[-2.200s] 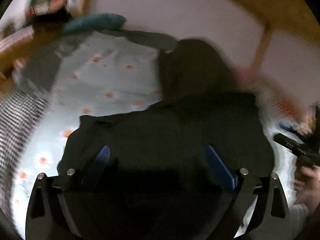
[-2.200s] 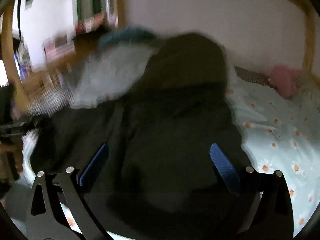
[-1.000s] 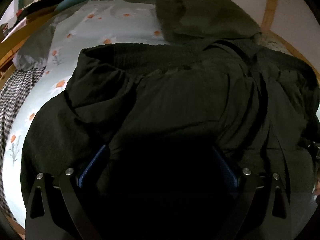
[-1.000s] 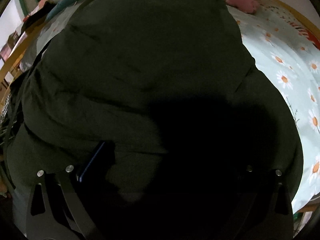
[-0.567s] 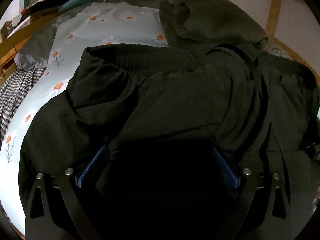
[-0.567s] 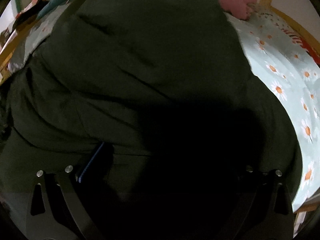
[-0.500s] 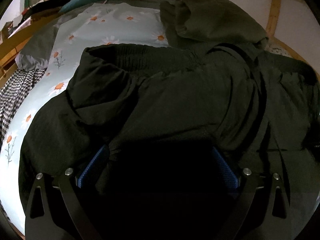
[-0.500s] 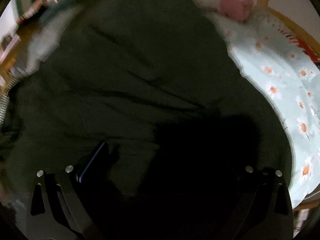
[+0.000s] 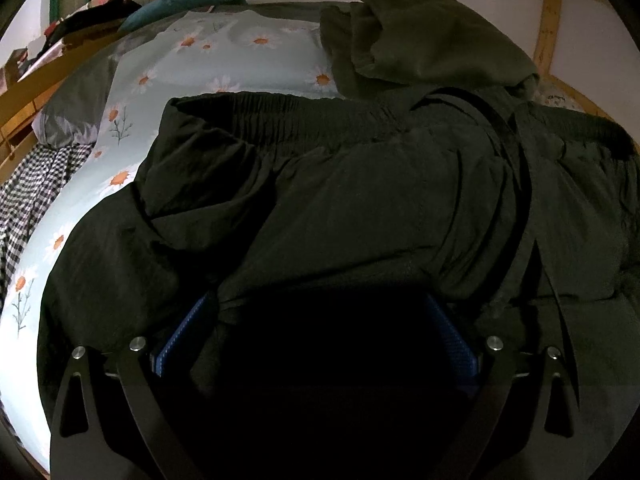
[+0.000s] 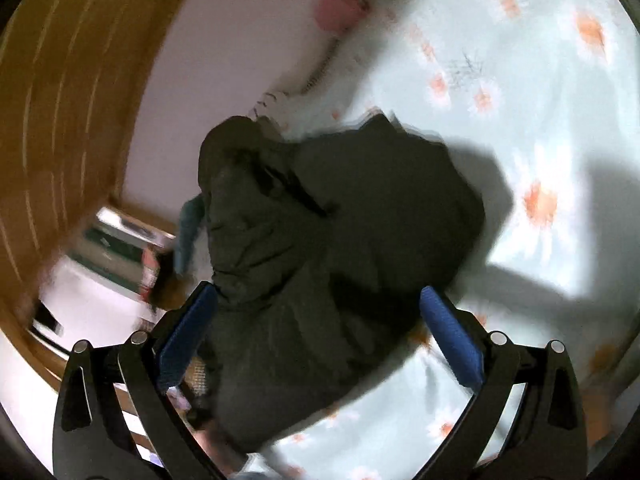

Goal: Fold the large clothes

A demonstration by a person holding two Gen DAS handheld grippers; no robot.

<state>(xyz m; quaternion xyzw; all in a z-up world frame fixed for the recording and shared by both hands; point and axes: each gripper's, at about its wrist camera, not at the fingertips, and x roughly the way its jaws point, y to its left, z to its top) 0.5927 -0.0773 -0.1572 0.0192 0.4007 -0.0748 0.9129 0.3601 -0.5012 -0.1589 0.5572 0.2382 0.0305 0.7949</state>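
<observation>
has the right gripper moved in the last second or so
Yes. The right gripper has pulled up and away from the dark jacket, which filled its view before; now the daisy bedsheet shows around it.

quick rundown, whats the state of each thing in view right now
dark jacket: bunched and partly folded on the bed
hood: crumpled, lying at the far end
left gripper: fingers wide apart, fabric bulging between them
right gripper: open, raised above the jacket, holding nothing
daisy bedsheet: spread flat
</observation>
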